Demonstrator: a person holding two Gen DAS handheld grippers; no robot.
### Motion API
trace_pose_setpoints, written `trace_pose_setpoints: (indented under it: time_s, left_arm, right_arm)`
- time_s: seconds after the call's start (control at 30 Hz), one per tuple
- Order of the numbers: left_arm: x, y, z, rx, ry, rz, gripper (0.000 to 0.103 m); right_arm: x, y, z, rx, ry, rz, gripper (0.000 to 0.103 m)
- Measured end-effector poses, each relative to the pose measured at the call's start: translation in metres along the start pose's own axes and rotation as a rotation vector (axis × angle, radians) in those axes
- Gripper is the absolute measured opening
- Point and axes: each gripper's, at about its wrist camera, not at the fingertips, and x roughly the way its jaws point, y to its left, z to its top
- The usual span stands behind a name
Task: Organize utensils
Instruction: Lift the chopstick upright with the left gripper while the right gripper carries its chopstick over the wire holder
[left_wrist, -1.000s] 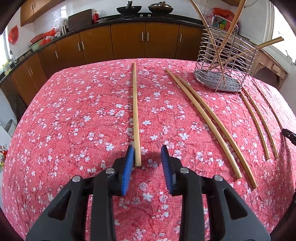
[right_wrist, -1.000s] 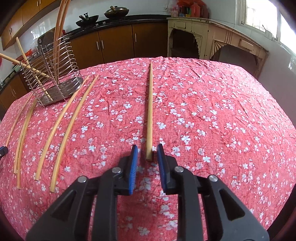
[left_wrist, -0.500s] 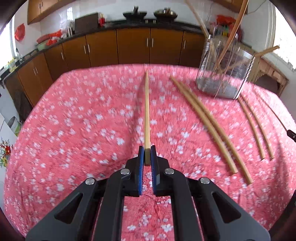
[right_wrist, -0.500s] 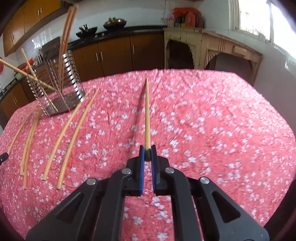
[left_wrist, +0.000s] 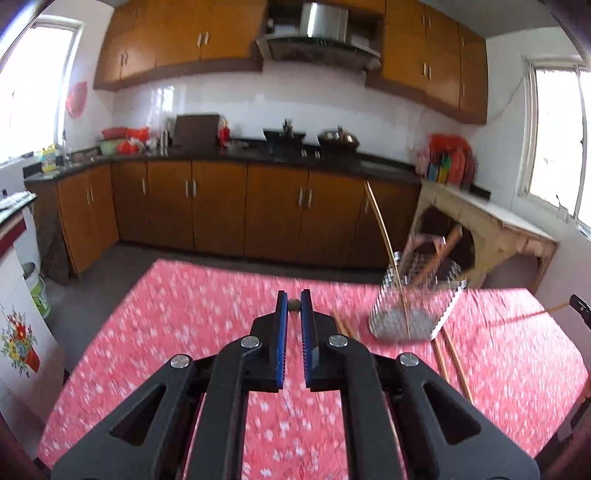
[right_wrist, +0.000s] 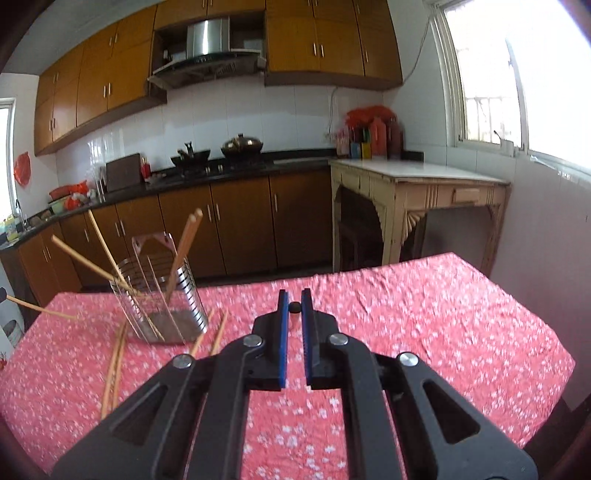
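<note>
Now chopstick (left_wrist: 294, 305) pinched end-on between left gripper (left_wrist: 294, 307) pads; second chopstick (right_wrist: 294, 307) likewise clamped in right gripper (right_wrist: 294, 308). Both held clear above red floral tablecloth (left_wrist: 184, 314). Long axis runs straight away from each camera, so only butt end shows.

Step judged: carry phase, one stick per claw, bound for wire holder (right_wrist: 162, 299). Next move calls for tipping far ends down over holder's open top, then releasing.

Holder already has several sticks leaning outward. Loose chopsticks (right_wrist: 114, 360) lie on cloth beside it.

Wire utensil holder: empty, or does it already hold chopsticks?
Not empty: several chopsticks stand leaning inside the wire holder; others lie on the tablecloth.
</note>
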Motion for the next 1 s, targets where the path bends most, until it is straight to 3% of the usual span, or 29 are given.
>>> trace_pose_setpoints:
  time_s: [0.27, 0.57, 1.0]
  left_arm:
    - [-0.001, 0.0, 0.034, -0.013, -0.061, 0.017, 0.007]
    - [-0.014, -0.008, 0.042, -0.01, -0.095, -0.015, 0.007]
    - [-0.042, -0.029, 0.096, -0.008, -0.205, -0.055, 0.007]
  right_arm:
    - [-0.001, 0.009, 0.035, 0.029, -0.054, 0.055, 0.008]
    - [-0.02, 0.013, 0.055, 0.045, -0.066, 0.114, 0.008]
    - [-0.065, 0.033, 0.092, 0.019, -0.089, 0.299, 0.008]
